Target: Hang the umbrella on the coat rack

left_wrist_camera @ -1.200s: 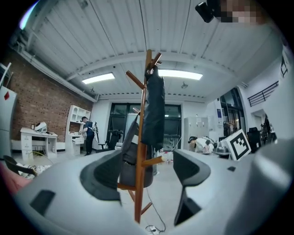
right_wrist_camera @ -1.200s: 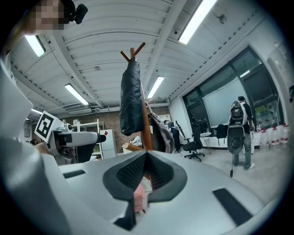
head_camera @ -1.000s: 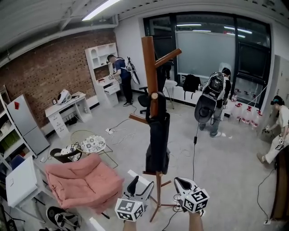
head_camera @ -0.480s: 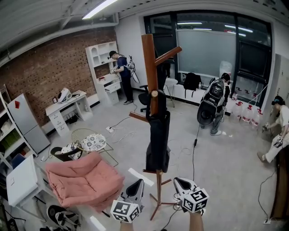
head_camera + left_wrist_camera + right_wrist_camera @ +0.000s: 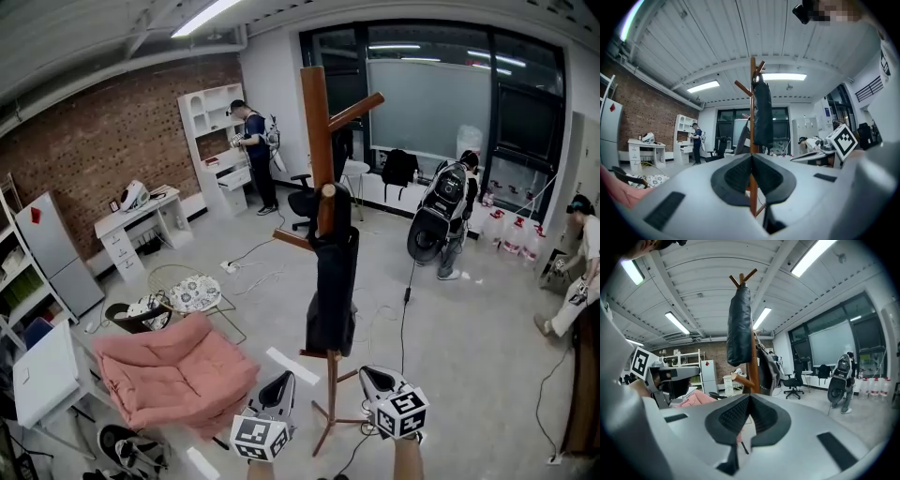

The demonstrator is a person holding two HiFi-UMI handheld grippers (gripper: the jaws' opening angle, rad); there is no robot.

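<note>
A black folded umbrella (image 5: 332, 281) hangs from a peg of the tall wooden coat rack (image 5: 316, 122) in the middle of the room. Both grippers are low in the head view, short of the rack's base. My left gripper (image 5: 284, 382) is shut with nothing in it, left of the pole. My right gripper (image 5: 371, 375) is also shut and holds nothing, right of the pole. In the left gripper view, the shut left gripper (image 5: 751, 157) has the umbrella (image 5: 763, 112) and rack (image 5: 753, 75) straight ahead. In the right gripper view, the right gripper (image 5: 749, 397) sits below the umbrella (image 5: 739, 329) and rack (image 5: 753, 363).
A pink armchair (image 5: 173, 375) sits left of the rack, with a round side table (image 5: 193, 296) behind it. Cables run over the floor. A person with a backpack (image 5: 441, 216) stands at the back right, another at the shelves (image 5: 253, 150), a third at the right edge (image 5: 577, 272).
My left gripper's jaws have gone from open to shut, with nothing between them, and it has drifted slightly left. The umbrella stays hanging on the rack. The right gripper has kept still.
</note>
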